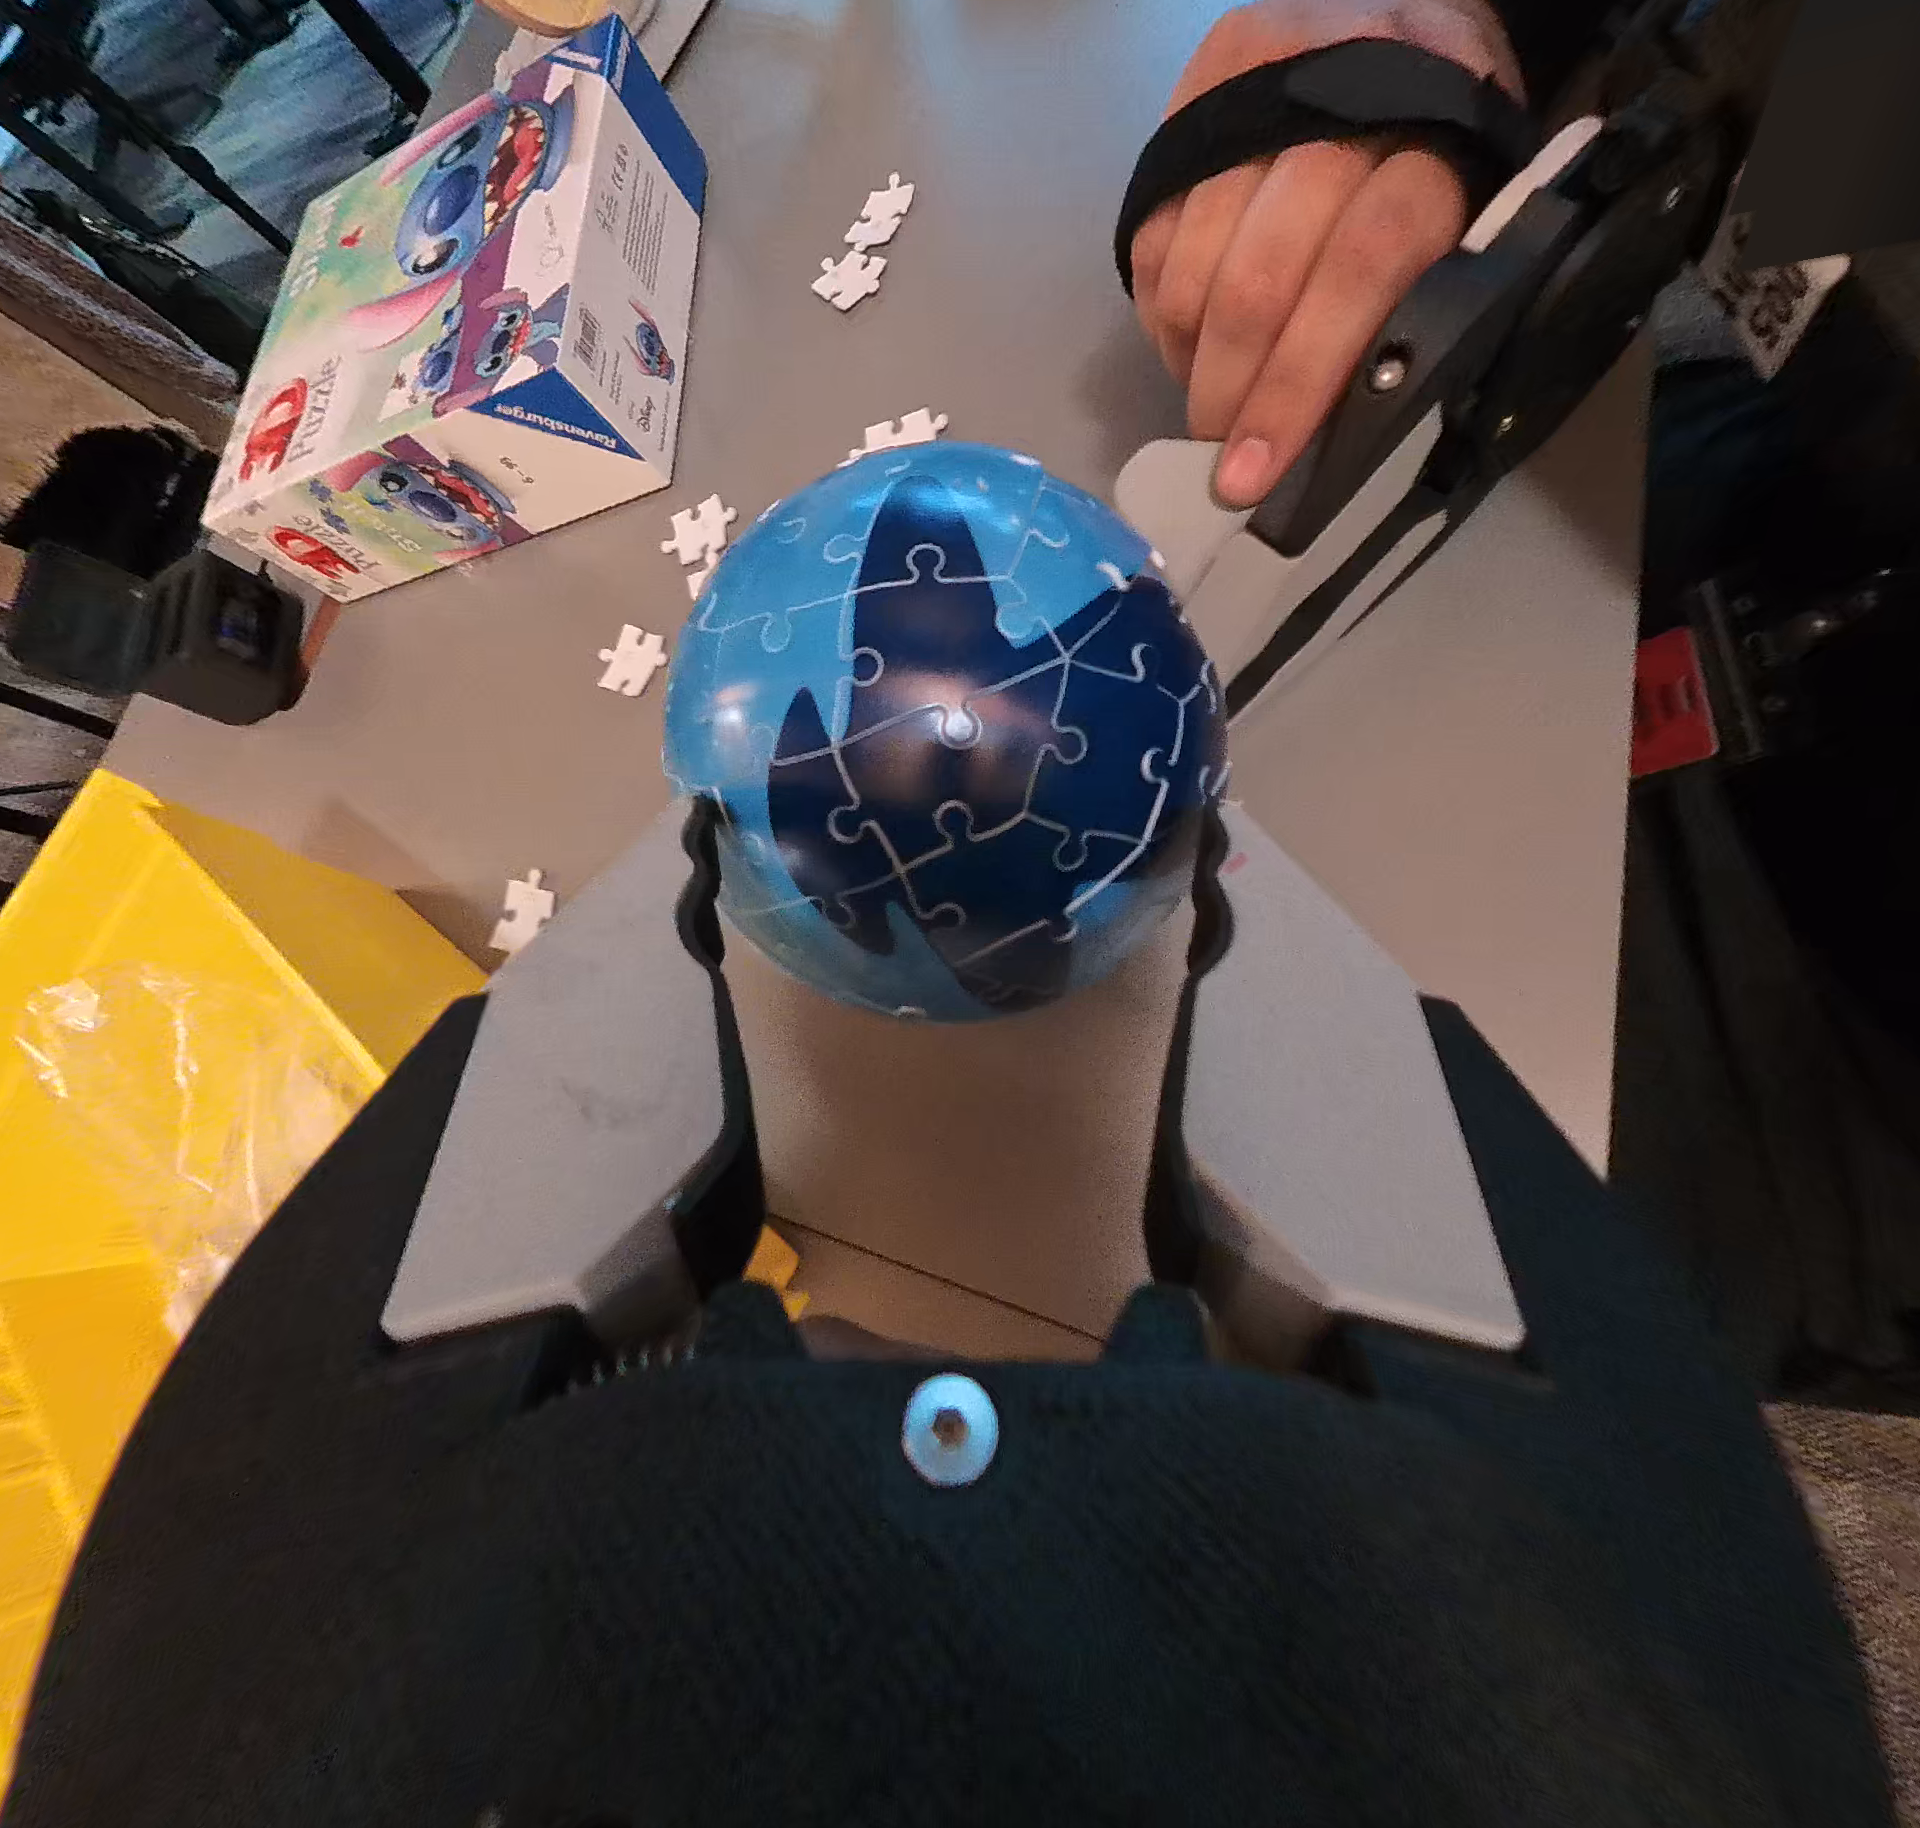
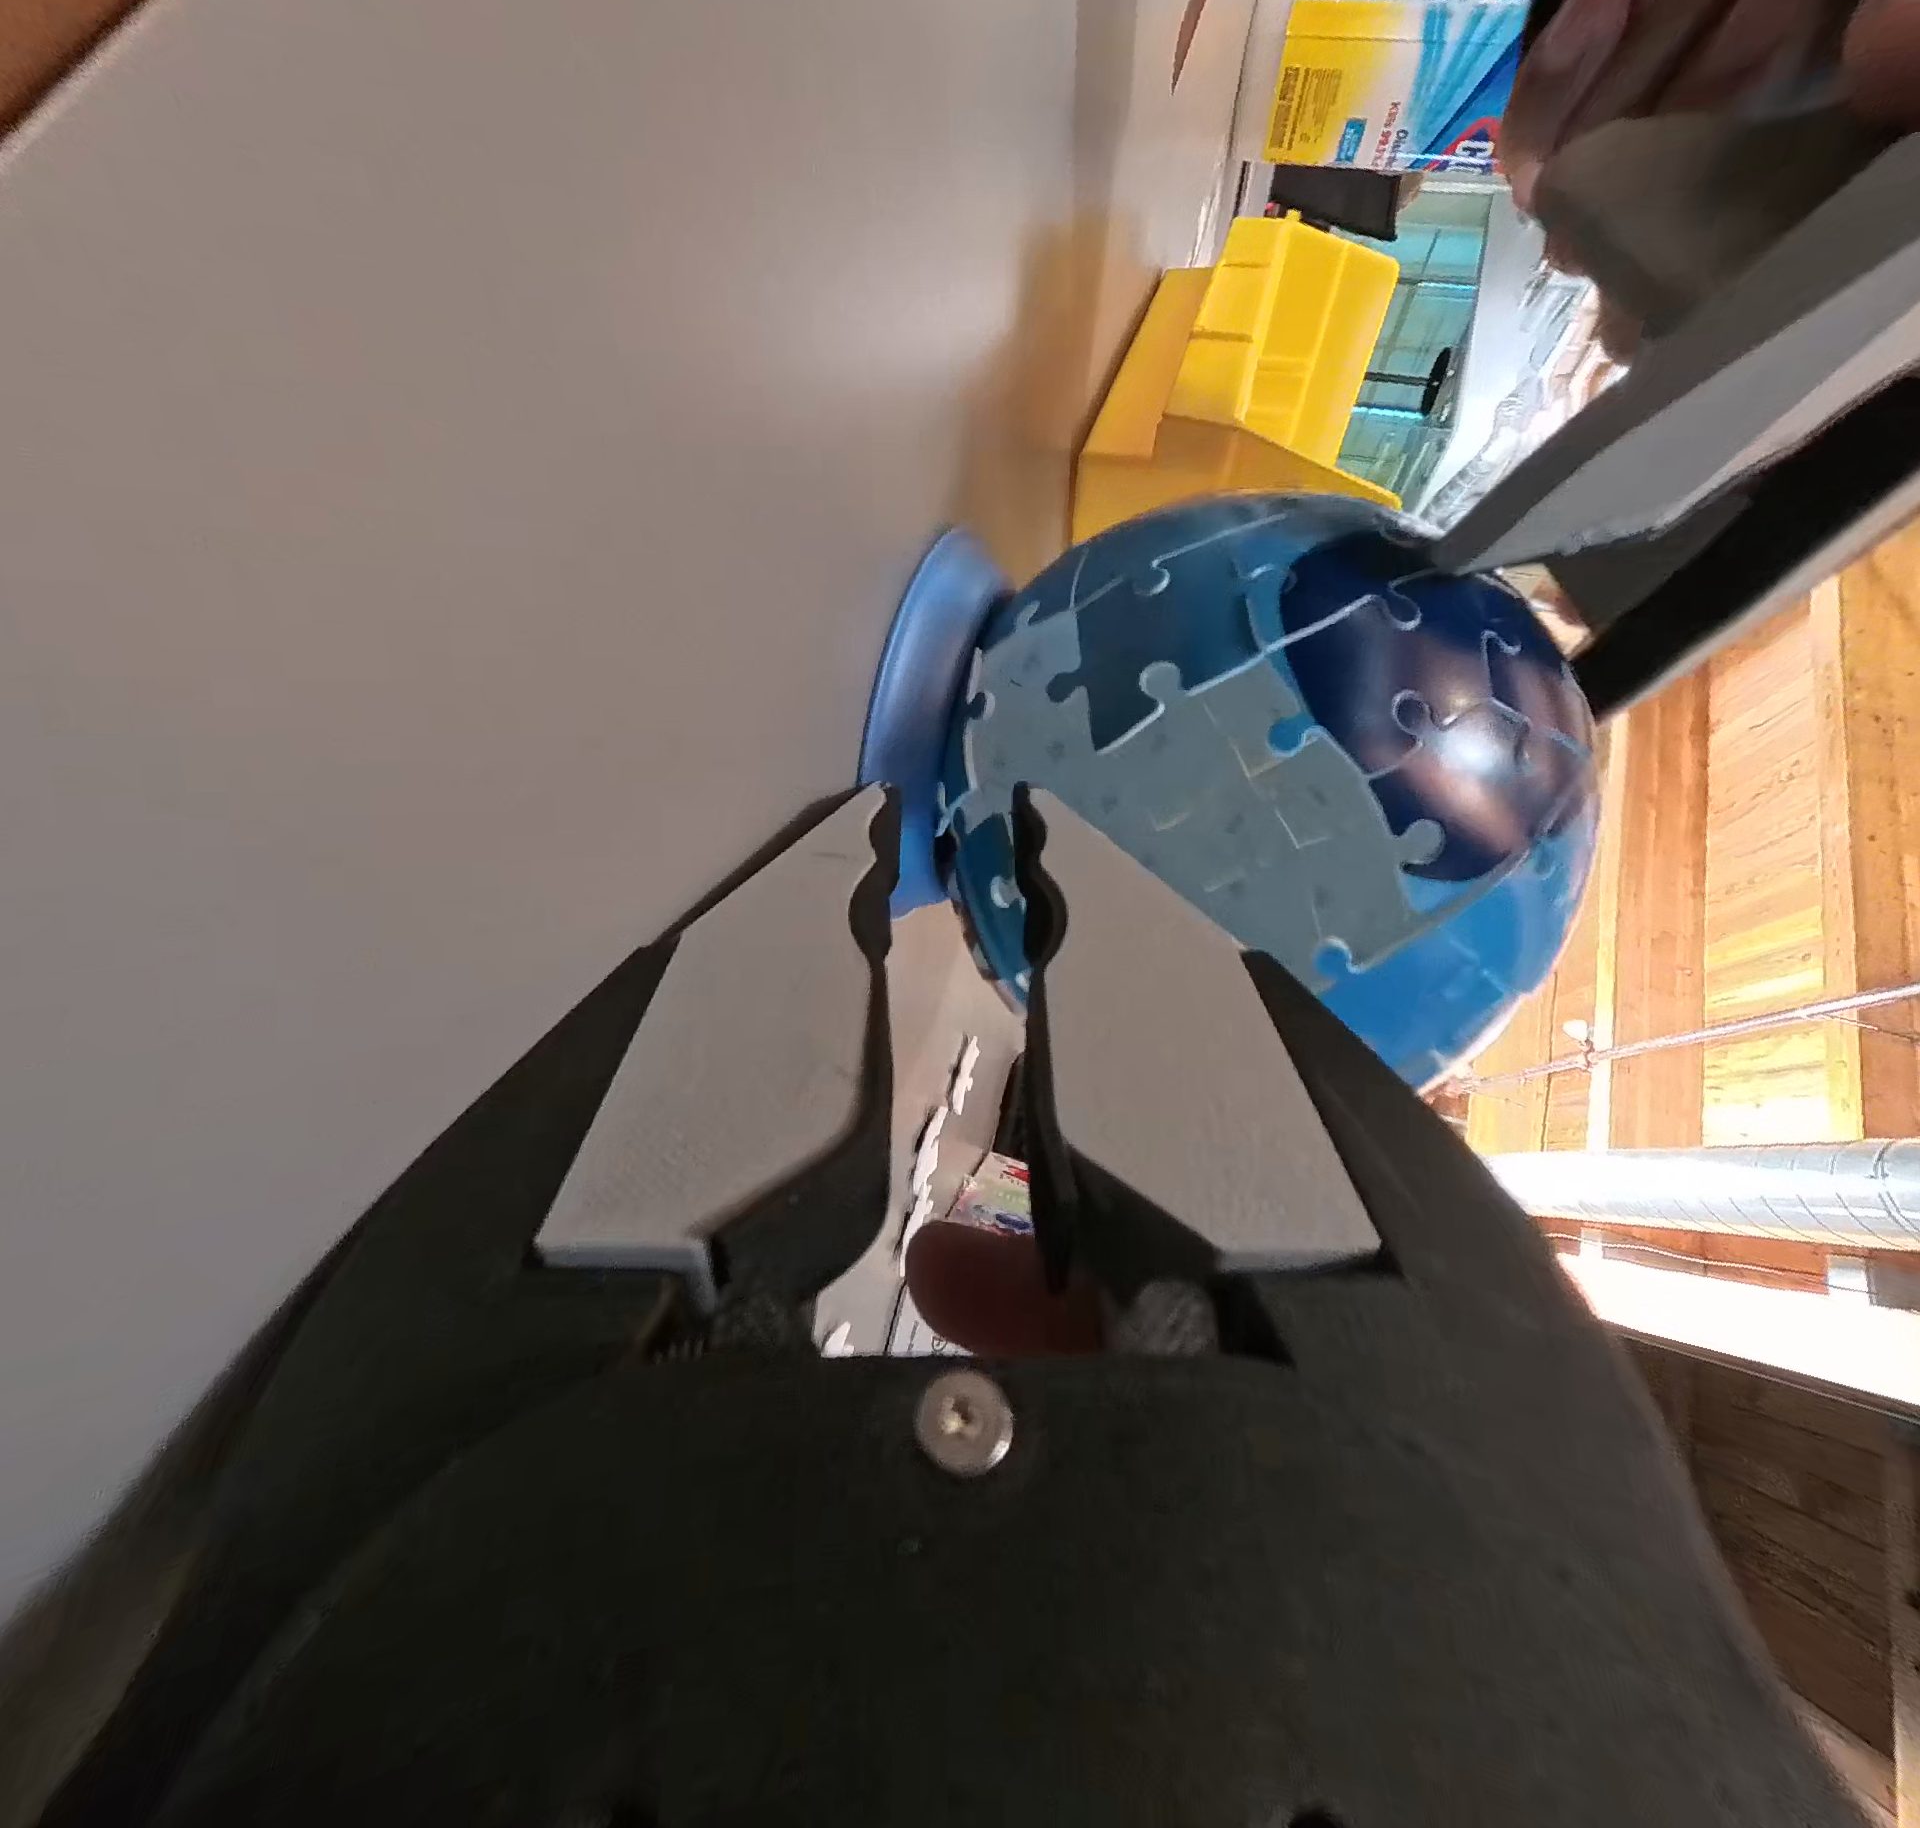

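A blue puzzle ball [image 1: 945, 729] stands on the grey table [image 1: 987, 116]. My left gripper [image 1: 956, 874] is shut on it, one finger pressed against each side. In the right wrist view the ball [image 2: 1278, 770] sits on a round blue stand [image 2: 914, 677], and a finger [image 2: 1662, 469] of the left gripper touches the ball's top. My right gripper [image 2: 954, 822] has its jaws nearly together, pinching the stand's rim where it meets the ball's lowest pieces. In the left wrist view a hand [image 1: 1299, 251] holds the right gripper behind the ball, and one grey finger [image 1: 1174, 521] of it shows.
A puzzle box [image 1: 468, 324] lies at the back left, with several loose white puzzle pieces [image 1: 862, 240] around it. A yellow bin [image 1: 156, 1051] holding a clear plastic bag stands at the left, also in the right wrist view [image 2: 1247, 376]. A black camera [image 1: 156, 625] sits at the table's left edge.
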`<move>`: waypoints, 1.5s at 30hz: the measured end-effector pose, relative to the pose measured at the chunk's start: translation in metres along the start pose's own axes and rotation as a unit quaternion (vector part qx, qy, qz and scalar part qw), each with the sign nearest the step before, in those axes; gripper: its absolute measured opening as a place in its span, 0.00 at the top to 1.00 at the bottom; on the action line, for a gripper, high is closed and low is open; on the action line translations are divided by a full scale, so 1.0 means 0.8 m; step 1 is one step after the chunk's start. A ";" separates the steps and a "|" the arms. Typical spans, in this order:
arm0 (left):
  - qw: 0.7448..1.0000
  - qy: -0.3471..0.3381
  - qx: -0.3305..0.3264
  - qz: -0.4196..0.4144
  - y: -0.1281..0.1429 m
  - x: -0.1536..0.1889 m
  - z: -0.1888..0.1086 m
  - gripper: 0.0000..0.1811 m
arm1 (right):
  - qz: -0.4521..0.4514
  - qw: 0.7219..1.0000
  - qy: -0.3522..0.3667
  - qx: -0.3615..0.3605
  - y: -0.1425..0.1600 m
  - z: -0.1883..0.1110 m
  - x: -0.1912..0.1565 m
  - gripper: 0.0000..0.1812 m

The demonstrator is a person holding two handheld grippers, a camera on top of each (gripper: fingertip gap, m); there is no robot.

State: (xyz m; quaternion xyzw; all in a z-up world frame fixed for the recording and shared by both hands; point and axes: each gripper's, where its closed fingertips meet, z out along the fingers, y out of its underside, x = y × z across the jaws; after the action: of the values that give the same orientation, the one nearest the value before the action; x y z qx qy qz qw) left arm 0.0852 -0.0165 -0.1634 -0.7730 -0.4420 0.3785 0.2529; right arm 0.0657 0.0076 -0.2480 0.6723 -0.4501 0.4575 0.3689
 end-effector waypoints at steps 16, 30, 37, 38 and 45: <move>0.999 -0.012 -0.009 0.042 -0.001 0.000 0.001 0.54 | -0.040 0.999 0.006 -0.022 0.000 -0.001 0.000 0.96; 0.999 -0.030 -0.019 0.039 0.008 0.000 -0.004 0.55 | -0.047 0.998 0.027 -0.032 0.008 -0.005 0.003 0.99; 0.999 -0.033 -0.013 0.030 0.012 0.001 -0.004 0.55 | -0.054 0.997 0.036 -0.036 0.013 -0.013 0.003 0.99; 0.999 -0.033 -0.011 0.028 0.012 0.002 -0.004 0.55 | -0.056 0.997 0.036 -0.036 0.014 -0.013 0.003 0.99; 0.999 -0.036 -0.009 0.018 0.019 0.005 -0.006 0.55 | -0.077 0.995 0.051 -0.027 0.014 -0.021 0.005 0.99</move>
State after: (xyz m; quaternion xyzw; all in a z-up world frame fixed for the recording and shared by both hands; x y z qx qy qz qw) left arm 0.0976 -0.0206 -0.1728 -0.7688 -0.4399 0.4070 0.2231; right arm 0.0510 0.0183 -0.2383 0.6706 -0.3900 0.4488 0.4436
